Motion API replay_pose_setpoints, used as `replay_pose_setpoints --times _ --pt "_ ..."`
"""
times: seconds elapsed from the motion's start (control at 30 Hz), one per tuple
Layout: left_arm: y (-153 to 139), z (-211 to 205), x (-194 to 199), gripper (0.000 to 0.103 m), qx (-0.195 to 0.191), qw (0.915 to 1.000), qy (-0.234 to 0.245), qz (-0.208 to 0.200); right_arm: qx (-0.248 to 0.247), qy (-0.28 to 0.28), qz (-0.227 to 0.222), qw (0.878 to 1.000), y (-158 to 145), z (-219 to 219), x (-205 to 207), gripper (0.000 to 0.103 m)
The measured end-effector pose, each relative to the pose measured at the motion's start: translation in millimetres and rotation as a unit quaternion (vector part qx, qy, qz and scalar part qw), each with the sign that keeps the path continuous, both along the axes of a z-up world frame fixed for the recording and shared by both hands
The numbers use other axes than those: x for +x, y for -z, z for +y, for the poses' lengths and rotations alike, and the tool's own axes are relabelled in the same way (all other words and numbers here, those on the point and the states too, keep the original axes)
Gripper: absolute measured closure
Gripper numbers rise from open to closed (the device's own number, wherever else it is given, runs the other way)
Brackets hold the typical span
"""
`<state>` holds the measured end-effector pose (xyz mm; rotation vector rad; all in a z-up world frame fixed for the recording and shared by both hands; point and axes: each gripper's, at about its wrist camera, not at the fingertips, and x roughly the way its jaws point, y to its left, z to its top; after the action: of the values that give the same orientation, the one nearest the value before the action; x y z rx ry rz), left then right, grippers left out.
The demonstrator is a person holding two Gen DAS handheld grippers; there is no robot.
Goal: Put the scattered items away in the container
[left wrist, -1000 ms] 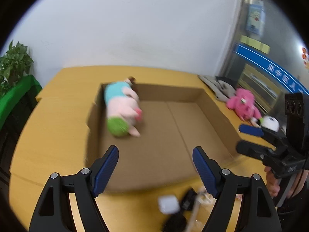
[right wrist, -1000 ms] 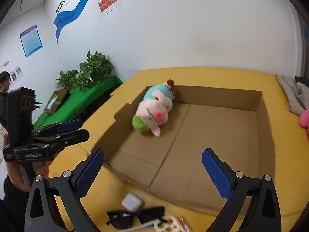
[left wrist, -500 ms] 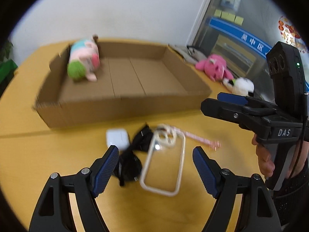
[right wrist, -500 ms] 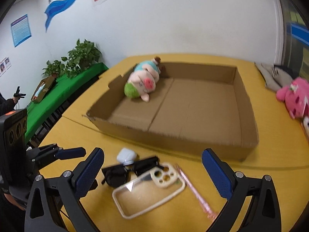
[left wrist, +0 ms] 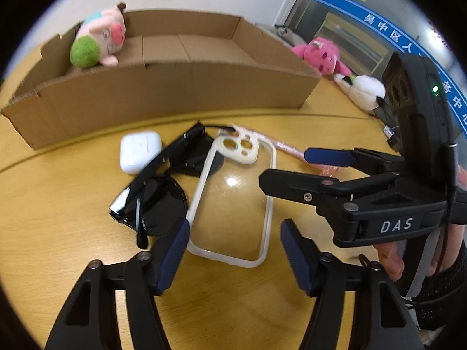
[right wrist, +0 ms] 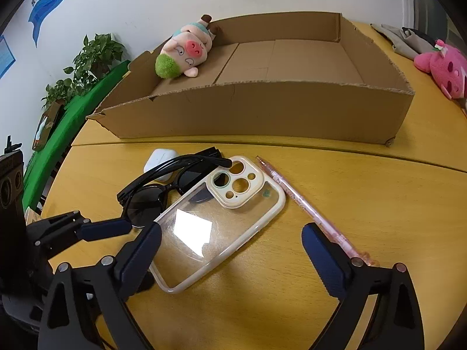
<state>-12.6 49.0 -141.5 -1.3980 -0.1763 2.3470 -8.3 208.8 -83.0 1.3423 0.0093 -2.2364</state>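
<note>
White letters "DAS" stand on the black body of the right claw. A blue band on the glass wall behind carries white Chinese characters, among them "中" and "区". Lettering on the blue wall banner is too small to read.

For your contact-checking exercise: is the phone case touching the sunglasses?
Touching. In the right wrist view the phone case overlaps a lens of the sunglasses.

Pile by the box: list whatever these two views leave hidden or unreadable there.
- Earbud case: right wrist view, mostly behind the sunglasses.
- Pink pen: left wrist view, its near end is behind the right tool.
- Sunglasses' near lens: right wrist view, partly covered by the left tool.
- Phone case: whether the left tool's closing pads touch it cannot be told.
</note>
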Motion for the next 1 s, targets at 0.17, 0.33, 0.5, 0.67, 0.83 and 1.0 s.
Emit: replay_pose_setpoints --times 0.17,0.33,0.5,0.67,0.83,1.0 --pt "2.3 3.3 3.0 0.057 -0.008 1.0 0.003 -0.002 0.001 0.004 -0.014 1.0 10.9 -1.3 -5.3 0.008" --pt "2.7 14.7 12.8 0.071 -0.012 0.9992 0.039 -0.004 -0.002 0.001 -0.025 1.0 15.9 -2.2 -6.9 0.008" --pt "2.2 26.0 25.4 0.071 -0.029 0.9973 0.068 0.003 -0.006 -0.009 -0.013 1.0 8.4 4.3 -3.9 0.008" --pt "2.1 19.3 27.6 0.068 -0.032 0.9982 0.049 0.006 -0.032 -0.076 0.001 0.997 -2.1 0.7 -21.5 0.007" --pt "2.2 9.0 30.9 0.045 -0.04 0.999 0.017 0.013 -0.013 -0.126 0.007 0.992 9.3 -10.1 -40.6 0.007" --pt "2.6 13.0 35.9 0.042 -0.053 0.9983 0.02 0.018 -0.023 -0.153 -0.009 0.988 23.8 -13.1 -58.6 0.006"
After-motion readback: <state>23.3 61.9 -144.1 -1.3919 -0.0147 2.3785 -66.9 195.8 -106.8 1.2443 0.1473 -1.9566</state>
